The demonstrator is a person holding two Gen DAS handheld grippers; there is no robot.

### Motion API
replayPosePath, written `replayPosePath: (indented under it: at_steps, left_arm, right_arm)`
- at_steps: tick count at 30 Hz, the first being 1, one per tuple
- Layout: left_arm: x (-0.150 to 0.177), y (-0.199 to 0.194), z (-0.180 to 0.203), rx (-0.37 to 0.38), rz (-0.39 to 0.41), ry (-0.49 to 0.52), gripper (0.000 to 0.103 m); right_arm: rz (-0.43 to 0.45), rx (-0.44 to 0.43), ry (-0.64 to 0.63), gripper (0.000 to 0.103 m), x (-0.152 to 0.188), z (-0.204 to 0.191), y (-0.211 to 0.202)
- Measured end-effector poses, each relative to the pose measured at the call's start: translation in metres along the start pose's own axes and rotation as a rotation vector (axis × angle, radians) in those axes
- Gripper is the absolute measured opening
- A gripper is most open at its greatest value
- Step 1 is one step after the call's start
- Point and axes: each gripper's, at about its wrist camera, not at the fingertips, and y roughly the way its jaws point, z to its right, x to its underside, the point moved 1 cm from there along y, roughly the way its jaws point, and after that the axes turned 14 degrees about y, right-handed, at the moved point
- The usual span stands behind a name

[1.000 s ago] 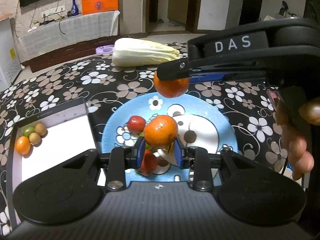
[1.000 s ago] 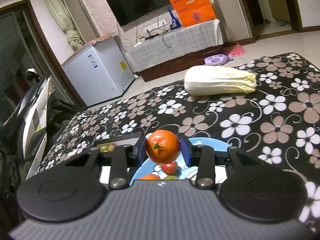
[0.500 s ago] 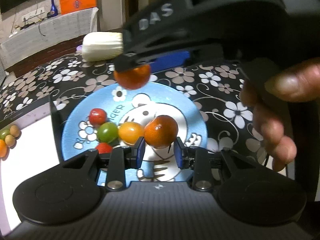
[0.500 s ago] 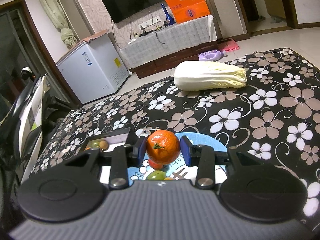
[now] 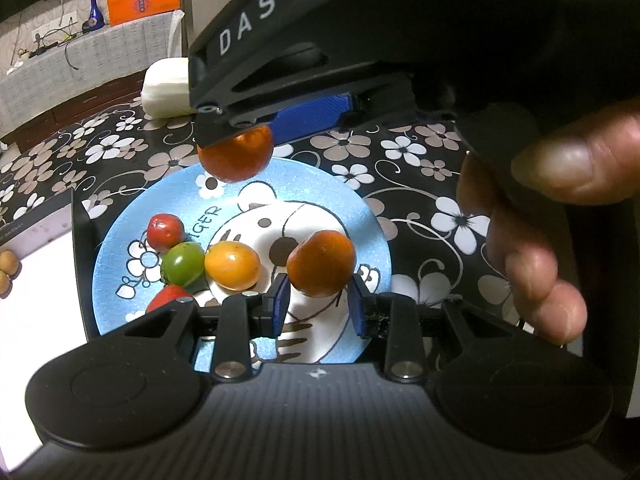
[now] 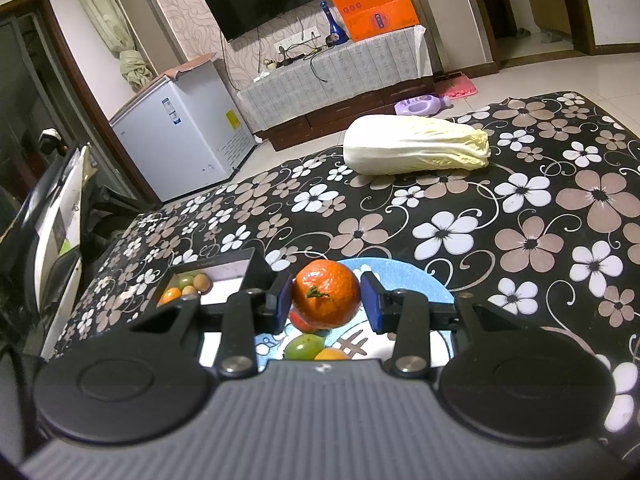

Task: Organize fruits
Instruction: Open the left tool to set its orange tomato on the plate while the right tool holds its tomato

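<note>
My left gripper is shut on an orange tangerine and holds it over the blue cartoon plate. On the plate lie a red tomato, a green one, a yellow one and another red one. My right gripper is shut on a second tangerine, above the plate's far edge; from the left wrist view it hangs overhead with its tangerine.
A white tray left of the plate holds several small fruits. A napa cabbage lies at the far side of the floral tablecloth. A freezer and TV bench stand beyond.
The left gripper with its tangerine has shifted right over the plate, uncovering the small tomatoes. The right gripper with its tangerine has moved closer above the plate.
</note>
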Motion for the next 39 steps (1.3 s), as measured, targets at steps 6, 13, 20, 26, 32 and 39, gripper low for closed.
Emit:
replayPosePath:
  at_steps: [6,13,20,26,32,39]
  left_arm:
    - [0.0,-0.002,0.002,-0.003,0.013,0.015,0.036]
    - [0.0,-0.006,0.001,-0.003,0.027,0.02,0.037]
    - [0.0,-0.015,-0.006,-0.002,0.048,0.0,0.037]
    - [0.001,-0.02,-0.013,-0.014,0.052,-0.011,0.037]
    - [0.002,-0.026,-0.02,-0.03,0.056,-0.027,0.037]
    - [0.004,-0.031,-0.026,-0.047,0.054,-0.033,0.037]
  right_arm:
    - [-0.002,-0.002,0.0,0.04,0.0,0.0,0.0]
    - [0.0,-0.001,0.003,0.04,0.001,0.0,0.001]
    - [0.0,0.001,0.004,0.04,0.0,0.0,0.002]
    - [-0.004,0.006,0.0,0.04,0.0,0.0,0.005]
    - [-0.022,0.027,-0.014,0.041,0.002,0.0,0.012]
    - [-0.05,0.051,-0.027,0.041,0.006,0.001,0.02]
